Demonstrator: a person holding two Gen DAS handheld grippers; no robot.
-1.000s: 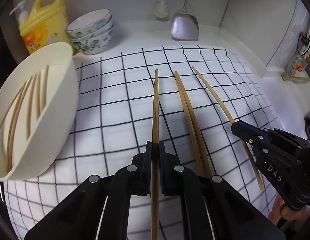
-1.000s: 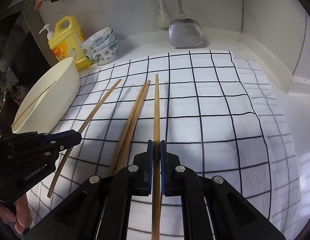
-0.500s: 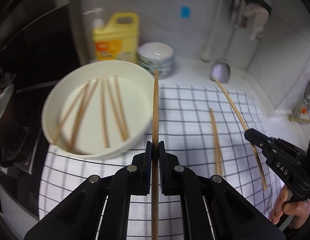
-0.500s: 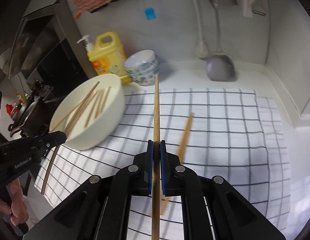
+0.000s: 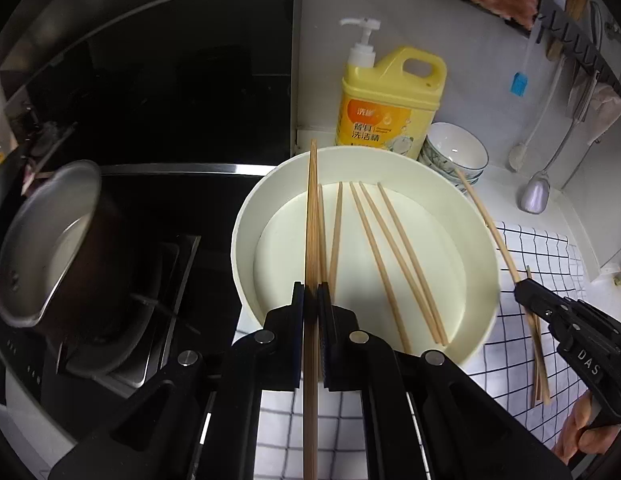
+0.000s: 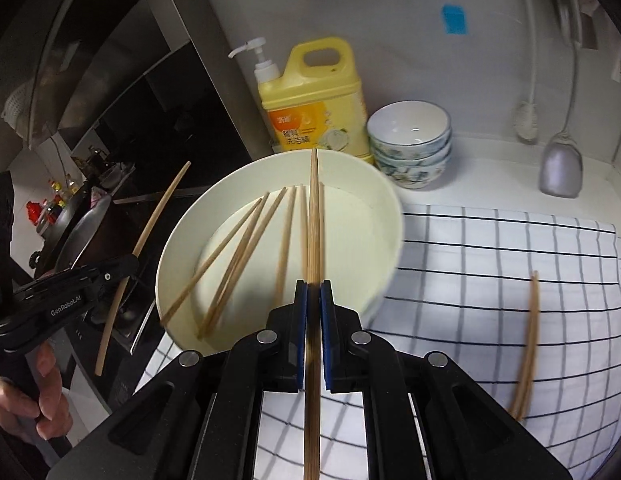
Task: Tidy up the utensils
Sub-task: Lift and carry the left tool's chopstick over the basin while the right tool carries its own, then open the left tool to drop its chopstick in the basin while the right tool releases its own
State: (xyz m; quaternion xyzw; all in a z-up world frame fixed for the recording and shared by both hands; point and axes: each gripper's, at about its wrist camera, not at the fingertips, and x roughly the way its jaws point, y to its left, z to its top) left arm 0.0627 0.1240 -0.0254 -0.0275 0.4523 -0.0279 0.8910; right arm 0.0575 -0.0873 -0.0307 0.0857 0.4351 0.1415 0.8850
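While each of my claws is clamped on a single chopstick, both sticks reach out over the white basin. My left claw point(image 5: 311, 296) pinches its chopstick point(image 5: 311, 220) between the blue pads, and the tip lies over the far rim of the basin point(image 5: 484, 240). My right claw point(image 6: 313, 294) grips the other chopstick point(image 6: 314, 216) the same way, its tip also near the far rim. Five loose chopsticks point(image 5: 390, 252) lie inside the basin, slanting across its flat bottom. A further pair of chopsticks point(image 6: 526, 344) rests on the checked cloth point(image 6: 490, 288) to the right of the basin, well apart from it. Behind the basin stand a yellow detergent jug point(image 5: 390, 108) and a stack of patterned bowls point(image 6: 410, 140) on the white worktop point(image 6: 490, 172). Left of the basin I see a dark stove with a metal pot point(image 5: 46, 240) on it.
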